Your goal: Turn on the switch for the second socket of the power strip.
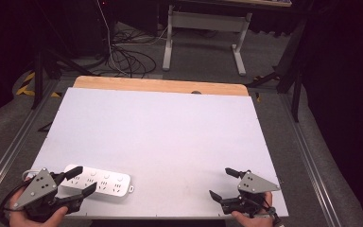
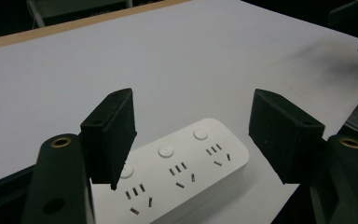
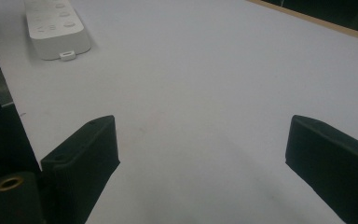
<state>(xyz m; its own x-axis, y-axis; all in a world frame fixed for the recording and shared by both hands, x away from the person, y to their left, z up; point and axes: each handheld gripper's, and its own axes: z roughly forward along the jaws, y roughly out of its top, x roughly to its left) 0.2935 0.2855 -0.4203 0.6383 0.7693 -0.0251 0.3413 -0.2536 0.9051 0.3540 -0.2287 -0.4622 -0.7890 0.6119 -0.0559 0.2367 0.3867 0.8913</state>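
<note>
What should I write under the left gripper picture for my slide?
Left gripper hovers with open jaws on either side of a white power strip lying on the white table.

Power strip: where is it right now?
The white power strip lies flat on the white table at its near-left edge, between the left gripper and its open jaws, far from the right gripper.

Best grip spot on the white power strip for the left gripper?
Across the short width of the power strip, near its left end, coming down from above: it lies flat, long and narrow. The left gripper already straddles that end, fingers open, not pressing.
</note>
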